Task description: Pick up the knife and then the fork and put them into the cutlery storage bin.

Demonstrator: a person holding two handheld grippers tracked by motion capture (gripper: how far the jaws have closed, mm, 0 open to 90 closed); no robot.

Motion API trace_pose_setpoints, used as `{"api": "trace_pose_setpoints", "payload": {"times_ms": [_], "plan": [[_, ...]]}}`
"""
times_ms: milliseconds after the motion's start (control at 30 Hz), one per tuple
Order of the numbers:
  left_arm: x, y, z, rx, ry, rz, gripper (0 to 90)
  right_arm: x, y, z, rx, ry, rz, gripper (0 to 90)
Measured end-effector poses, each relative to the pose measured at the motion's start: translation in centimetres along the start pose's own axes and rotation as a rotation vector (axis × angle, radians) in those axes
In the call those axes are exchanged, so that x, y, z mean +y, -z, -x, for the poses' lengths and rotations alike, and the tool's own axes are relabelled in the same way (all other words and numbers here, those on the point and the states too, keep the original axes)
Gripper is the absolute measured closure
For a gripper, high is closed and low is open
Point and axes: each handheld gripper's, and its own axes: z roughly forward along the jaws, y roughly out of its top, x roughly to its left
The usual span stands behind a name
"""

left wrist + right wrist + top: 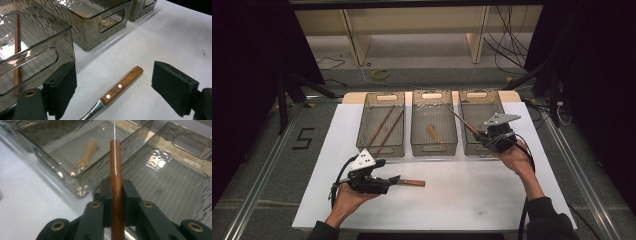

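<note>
I've got a broad bare stretch of white table [472, 200] between my two hands, with open room down at 6 o'clock toward the near edge. Up at 12 o'clock three smoky clear bins sit side by side, walls almost touching, and that row closes off the far side.

Left bin [381, 124]: two long brown sticks [385, 128] lie slanted on its floor. Middle bin [434, 122]: one short light wooden piece [434, 133]. Right bin [479, 120]: my right gripper [488, 136] hangs over its near wall.

Jaws now. In the right gripper view mine are clamped tight on a dark wooden handle [116, 185], which runs straight up between the pads, its thin metal shaft pointing off toward 12 o'clock over the bins. In the high view that utensil [462, 122] slants toward 10 o'clock across the right bin.

My left gripper [388, 181] sits at 8 o'clock on the table, jaws spread wide and gripping nothing. Between them lies a wooden-handled utensil [121, 85], two rivets showing, flat on the table, handle end toward 1 o'clock, clear of both pads.
</note>
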Motion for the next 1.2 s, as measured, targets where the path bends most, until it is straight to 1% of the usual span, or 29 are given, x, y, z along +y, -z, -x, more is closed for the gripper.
{"api": "trace_pose_setpoints", "payload": {"times_ms": [100,267,367,600,667,733,833,1200], "plan": [[0.0,0.0,0.0,0.001,0.003,0.002,19.4,0.2,-0.1,0.5,-0.016,-0.02,-0.003,81.7],[-0.1,0.0,-0.1,0.003,-0.001,0.0,19.4,0.6,-0.3,1.3,-0.048,-0.03,-0.009,81.7],[-0.1,0.0,-0.1,0.003,0.0,-0.002,19.4,0.8,-0.4,1.8,-0.064,-0.045,-0.012,81.7],[-0.1,0.0,-0.2,0.005,0.005,0.003,19.4,1.1,-0.8,3.1,-0.108,-0.099,-0.039,81.7],[-0.1,0.1,-0.2,0.006,0.004,0.002,19.4,1.1,-1.0,3.4,-0.122,-0.107,-0.05,81.6],[0.0,0.1,-0.2,0.007,0.004,0.002,19.5,1.1,-1.1,3.6,-0.13,-0.116,-0.057,81.7],[0.0,0.1,-0.2,0.009,0.004,0.002,19.5,1.3,-1.3,3.7,-0.14,-0.114,-0.073,81.6],[-0.1,0.1,-0.3,0.011,0.006,0.0,19.5,1.2,-2.3,4.6,-0.188,-0.172,-0.131,81.6]]}}
